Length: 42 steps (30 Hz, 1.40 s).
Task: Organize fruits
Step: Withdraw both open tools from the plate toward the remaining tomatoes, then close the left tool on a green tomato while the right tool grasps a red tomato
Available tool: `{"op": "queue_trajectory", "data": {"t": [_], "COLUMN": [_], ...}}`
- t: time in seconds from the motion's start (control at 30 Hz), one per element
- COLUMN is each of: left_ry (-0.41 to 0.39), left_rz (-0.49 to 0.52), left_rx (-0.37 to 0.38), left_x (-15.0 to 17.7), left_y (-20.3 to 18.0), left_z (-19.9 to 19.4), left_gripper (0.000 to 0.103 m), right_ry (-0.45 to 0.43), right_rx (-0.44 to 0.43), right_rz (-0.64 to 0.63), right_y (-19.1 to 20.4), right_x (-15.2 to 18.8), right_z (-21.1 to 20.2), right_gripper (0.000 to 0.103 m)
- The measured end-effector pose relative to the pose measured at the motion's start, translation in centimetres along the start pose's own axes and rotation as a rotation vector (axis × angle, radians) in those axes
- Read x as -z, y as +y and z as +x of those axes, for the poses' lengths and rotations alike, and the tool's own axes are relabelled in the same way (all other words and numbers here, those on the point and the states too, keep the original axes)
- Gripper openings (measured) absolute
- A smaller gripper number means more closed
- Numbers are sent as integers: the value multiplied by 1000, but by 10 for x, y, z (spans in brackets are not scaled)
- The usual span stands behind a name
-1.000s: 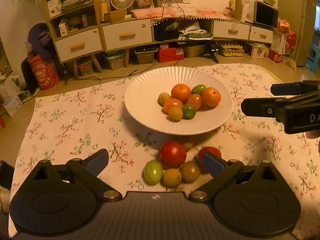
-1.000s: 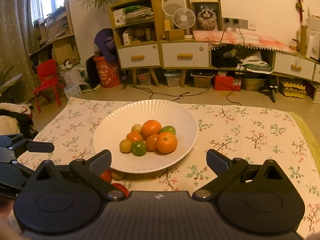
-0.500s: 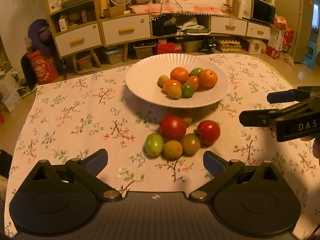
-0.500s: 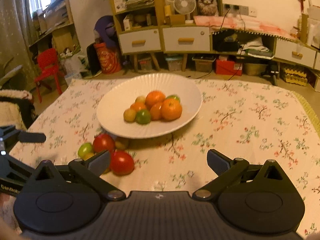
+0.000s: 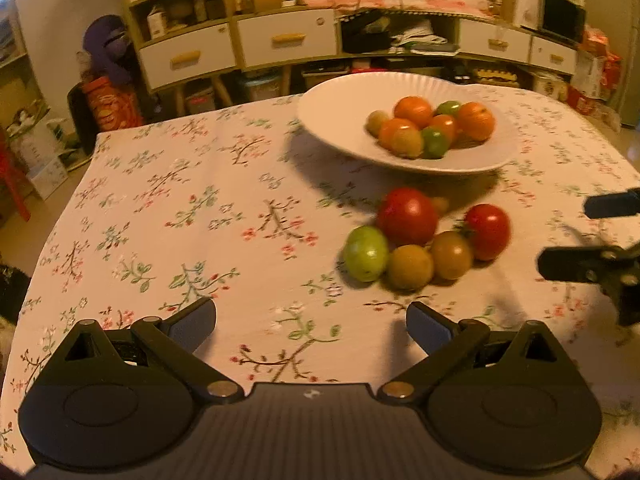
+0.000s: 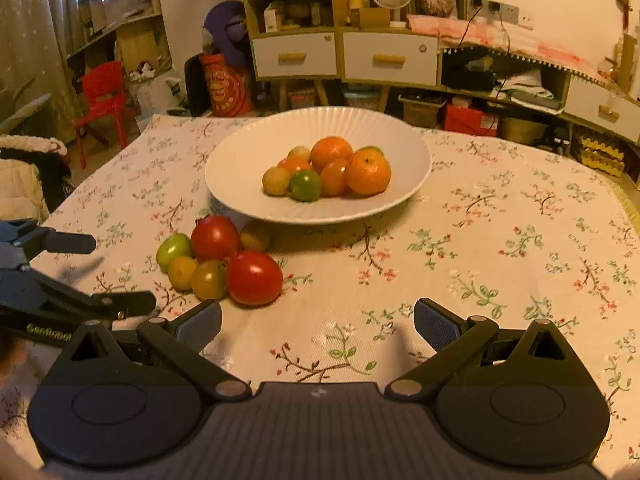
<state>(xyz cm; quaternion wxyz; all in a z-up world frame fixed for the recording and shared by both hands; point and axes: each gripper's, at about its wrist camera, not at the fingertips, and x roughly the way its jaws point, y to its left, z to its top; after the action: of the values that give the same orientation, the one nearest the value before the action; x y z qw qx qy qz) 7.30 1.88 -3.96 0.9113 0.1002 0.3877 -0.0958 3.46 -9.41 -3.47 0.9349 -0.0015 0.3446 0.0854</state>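
A white ribbed plate (image 5: 336, 116) (image 6: 240, 184) holds several oranges, green and yellowish fruits. In front of it, loose on the floral tablecloth, lie two red tomatoes (image 5: 407, 216) (image 6: 253, 278), a green fruit (image 5: 365, 253) (image 6: 173, 249) and small yellow-brown ones (image 5: 410, 267) (image 6: 208, 279). My left gripper (image 5: 311, 322) stands open over bare cloth, short and left of the cluster. My right gripper (image 6: 318, 322) is open too, empty, with the nearest tomato just past its left finger. Each gripper appears at the edge of the other's view (image 5: 592, 236) (image 6: 96, 272).
The tablecloth (image 6: 500, 248) runs to edges at left and right. Behind the table stand drawer cabinets (image 6: 344, 56), shelves, a red chair (image 6: 100, 96) and floor clutter. A cushioned seat (image 6: 24, 176) is at the left.
Both grippers have pulled back and lowered toward the near table; the left view has swung left, so the plate and fruit cluster now sit to its right. Both stay open.
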Motion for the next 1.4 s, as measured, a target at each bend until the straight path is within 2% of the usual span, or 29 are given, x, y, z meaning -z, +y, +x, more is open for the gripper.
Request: {"op": "queue_trajectory", "data": {"t": [0.1,0.3,0.7,0.8,0.87,1.2,1.4], "left_ry": [4,-34,-84,-91,-89,-93,-92], "left_rz": [-21,-58,-119,-128,-127,-119,-120], "left_rx": [-20,-11,4,14,27,56,69], "left_x": [3,3,2,1,-2,-7,-9], "left_y": [4,7,8,8,7,2,0], "left_z": [5,8,13,14,13,11,11], "left_gripper": [102,102,100,95,87,59,44], "right_ry": [10,20,-17,-26,-30,-46,-52], "right_rx": [0,1,39,38,38,-3,-22], "right_rz": [-3,-11,-93,-97,-101,-132,-138], "right_y": [1,3,12,13,14,20,21], "right_x": [2,5,8,7,6,2,-1], "right_z": [4,15,26,27,27,25,26], "right_gripper": [103,102,103,103,101,76,66]}}
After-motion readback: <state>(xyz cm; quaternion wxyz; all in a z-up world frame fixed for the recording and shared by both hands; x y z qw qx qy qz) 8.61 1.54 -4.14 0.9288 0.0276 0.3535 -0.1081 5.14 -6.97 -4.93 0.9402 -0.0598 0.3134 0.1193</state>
